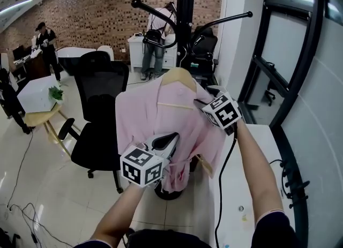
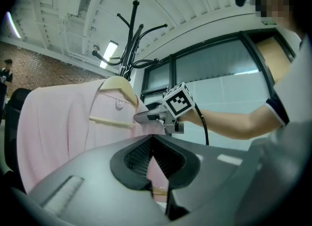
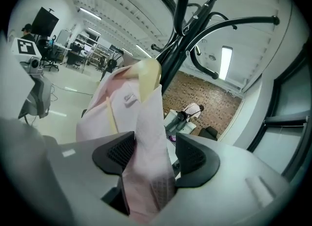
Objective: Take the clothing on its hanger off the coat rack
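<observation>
No words, numbers or brands can be read anywhere. The left cube (image 1: 142, 165) and the right cube (image 1: 224, 110) bear only black-and-white square markers, with no letters. A small label (image 3: 129, 98) sits at the collar of the shirt (image 3: 97, 115), but it is too blurred to read.

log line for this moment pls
left gripper: shut on shirt | right gripper: open, shirt between jaws | hanger: beside rack

Pink shirt (image 1: 140, 119), pale wooden hanger (image 1: 180, 75), black coat rack (image 1: 185, 6)
</observation>
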